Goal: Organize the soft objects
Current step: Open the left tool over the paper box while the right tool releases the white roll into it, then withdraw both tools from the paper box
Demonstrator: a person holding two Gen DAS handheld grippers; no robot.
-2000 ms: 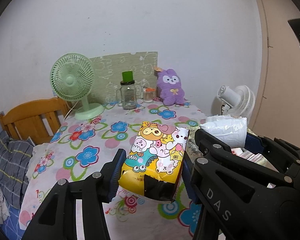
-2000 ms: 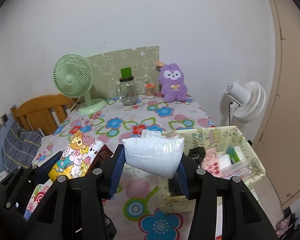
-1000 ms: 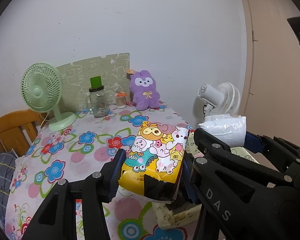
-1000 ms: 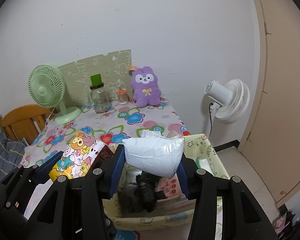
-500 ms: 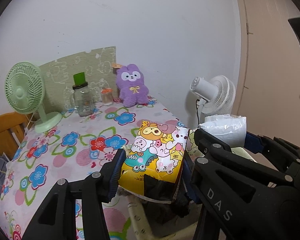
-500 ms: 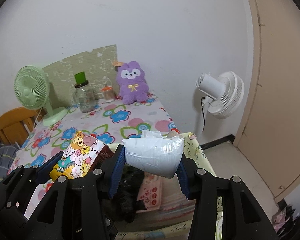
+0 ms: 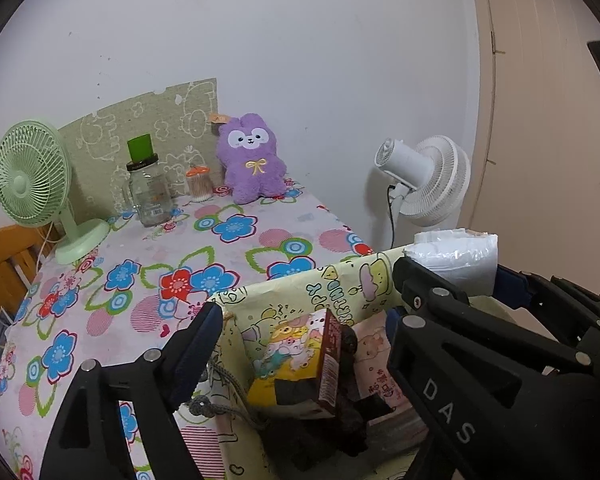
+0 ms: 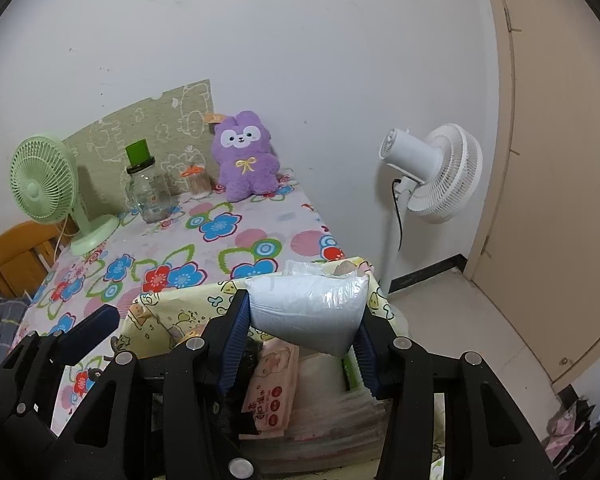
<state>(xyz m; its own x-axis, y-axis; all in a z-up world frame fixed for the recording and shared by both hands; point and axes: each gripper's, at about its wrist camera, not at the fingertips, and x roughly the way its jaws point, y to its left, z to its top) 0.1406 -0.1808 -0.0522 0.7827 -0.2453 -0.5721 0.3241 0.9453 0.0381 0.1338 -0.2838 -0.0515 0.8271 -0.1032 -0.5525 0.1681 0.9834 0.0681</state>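
Note:
In the left wrist view my left gripper (image 7: 302, 316) hovers over the pale yellow cartoon-print basket (image 7: 300, 292), its jaws opening and touching nothing. The yellow cartoon-animal pack (image 7: 288, 364) lies loose in the basket below them, tilted on dark cloth. My right gripper (image 8: 302, 318) is shut on a soft white plastic-wrapped pack (image 8: 308, 312), held above the basket's (image 8: 180, 304) right half. That white pack (image 7: 456, 260) also shows at the right of the left wrist view. A pink wipes pack (image 8: 272, 384) lies inside the basket.
The basket stands at the near right of a table with a flowered cloth (image 7: 140, 272). At the back are a purple plush (image 7: 252, 164), a glass jar (image 7: 146, 192) and a green desk fan (image 7: 32, 176). A white standing fan (image 8: 432, 172) and a door (image 8: 560, 160) are right; a wooden chair (image 7: 4, 260) left.
The cartoon pack has left my left gripper and dropped into the basket, and those jaws have spread wide. Both grippers have drifted right over the basket. The white pack stays gripped.

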